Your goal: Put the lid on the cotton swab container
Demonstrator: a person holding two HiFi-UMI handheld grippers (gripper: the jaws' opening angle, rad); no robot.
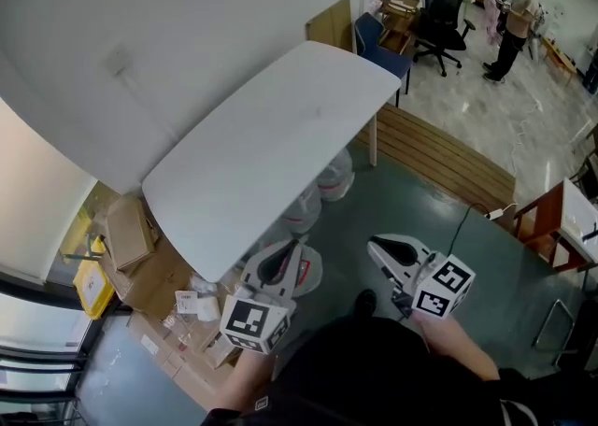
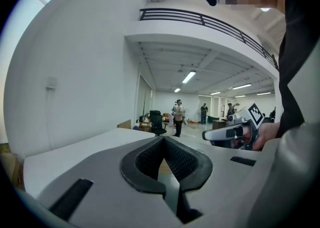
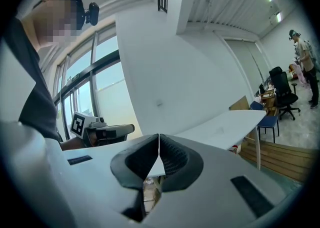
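Note:
No cotton swab container and no lid show in any view. The white table [image 1: 271, 134] has a bare top. My left gripper [image 1: 288, 248] is held low in front of the person's body, short of the table's near edge, jaws shut with nothing between them. My right gripper [image 1: 376, 247] hangs over the floor to the right of the table, also shut and empty. In the left gripper view the left gripper [image 2: 163, 138] has its pads meeting at the tips, and the right gripper [image 2: 235, 131] shows beyond. In the right gripper view the right gripper [image 3: 159, 136] is closed, with the left gripper [image 3: 105, 131] at its left.
Cardboard boxes [image 1: 131, 233] and loose packets lie on the floor left of the table. Plastic bags [image 1: 332, 177] sit under it. A blue chair [image 1: 378, 46] stands at its far end, wooden boards [image 1: 439, 158] lie beyond, and a person [image 1: 514, 18] stands far off.

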